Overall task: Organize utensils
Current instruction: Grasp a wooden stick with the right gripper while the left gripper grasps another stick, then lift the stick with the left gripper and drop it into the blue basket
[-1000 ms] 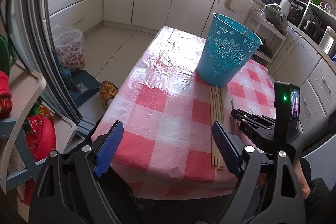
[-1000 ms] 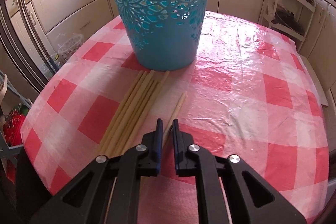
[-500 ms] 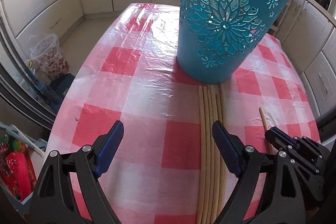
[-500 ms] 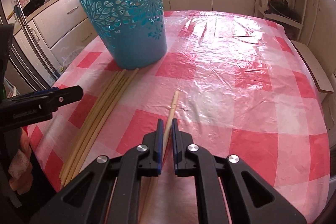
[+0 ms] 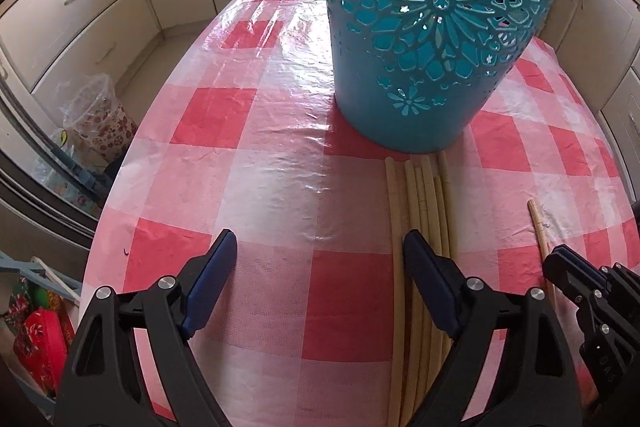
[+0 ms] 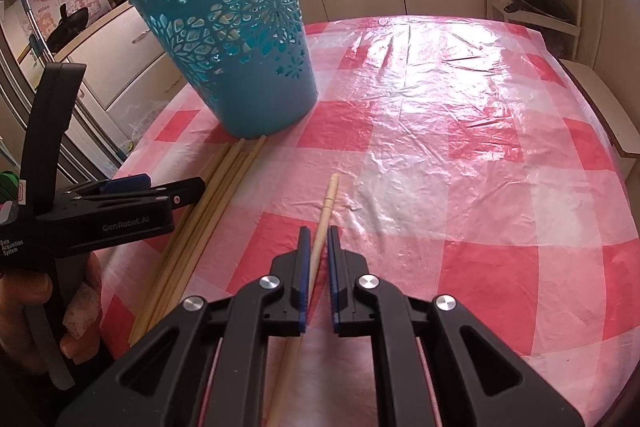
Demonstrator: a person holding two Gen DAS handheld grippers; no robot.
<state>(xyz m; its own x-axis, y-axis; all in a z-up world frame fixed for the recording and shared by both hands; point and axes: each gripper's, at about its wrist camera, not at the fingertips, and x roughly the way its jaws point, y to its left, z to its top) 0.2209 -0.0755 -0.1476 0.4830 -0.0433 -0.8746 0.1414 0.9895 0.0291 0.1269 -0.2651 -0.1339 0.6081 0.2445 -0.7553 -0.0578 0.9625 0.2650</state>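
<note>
The right hand-held gripper [image 6: 317, 243] is pressed together on a single wooden stick [image 6: 327, 203], whose tip reaches past the jaws toward the far side of the table [image 6: 460, 131]. The left hand-held gripper [image 5: 320, 255] stands spread wide with nothing between its jaws; its right finger [image 5: 424, 267] hangs over a bundle of sticks [image 5: 424, 187] lying side by side, their far ends at the foot of the blue cut-out basket [image 5: 432, 27].
</note>
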